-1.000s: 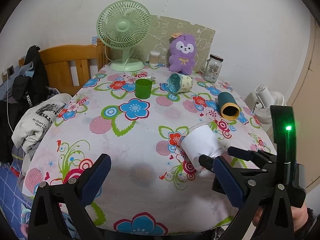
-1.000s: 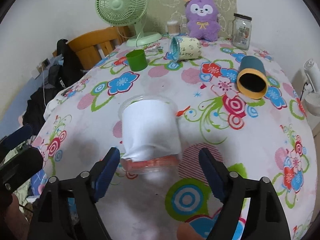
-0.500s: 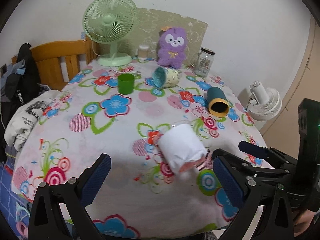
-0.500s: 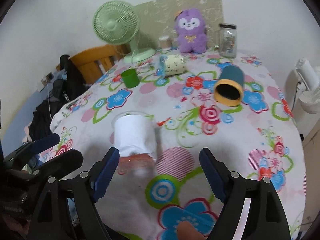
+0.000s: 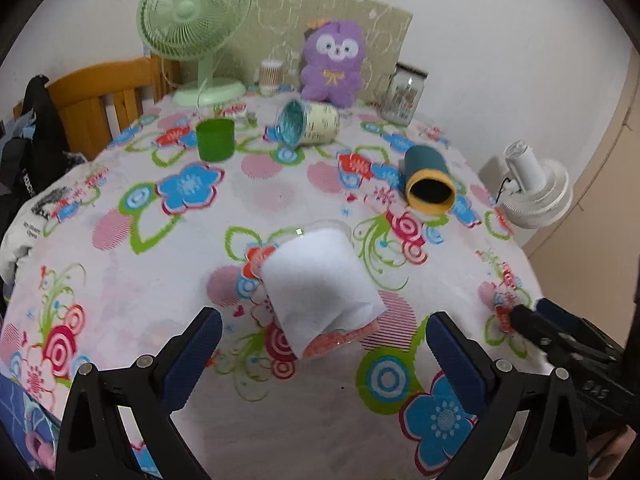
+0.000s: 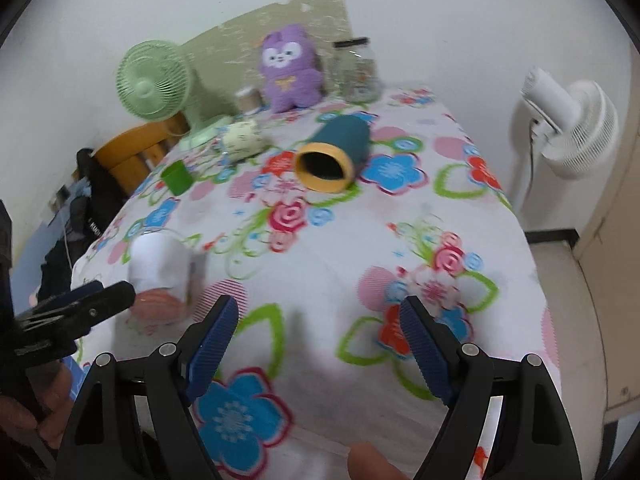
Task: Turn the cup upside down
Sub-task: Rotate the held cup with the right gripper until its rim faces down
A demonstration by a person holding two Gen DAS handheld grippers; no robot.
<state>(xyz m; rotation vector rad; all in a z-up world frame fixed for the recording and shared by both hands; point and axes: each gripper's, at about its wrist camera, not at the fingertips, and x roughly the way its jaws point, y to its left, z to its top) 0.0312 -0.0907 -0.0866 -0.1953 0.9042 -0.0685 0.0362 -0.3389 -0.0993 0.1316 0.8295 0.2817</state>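
A clear plastic cup with a white paper sleeve [image 5: 320, 284] stands upside down and tilted on the floral tablecloth, its reddish base up toward me; it also shows in the right wrist view [image 6: 158, 270]. My left gripper [image 5: 324, 356] is open and empty, just short of the cup, with a finger either side of it. My right gripper [image 6: 318, 344] is open and empty, off to the cup's right over the tablecloth. A teal cup with a yellow rim [image 5: 426, 180] lies on its side; it also shows in the right wrist view [image 6: 334, 154].
A green cup [image 5: 215, 139] stands upright. A cream cup with a blue inside [image 5: 308, 124] lies on its side. A green fan [image 5: 192, 28], purple plush [image 5: 334, 64] and glass jar [image 5: 402, 94] stand at the back. A white fan [image 6: 572, 128] stands off the table's right edge.
The right gripper has drawn back and swung right, away from the cup. The left gripper has moved in behind the cup, which now sits between its fingers' line.
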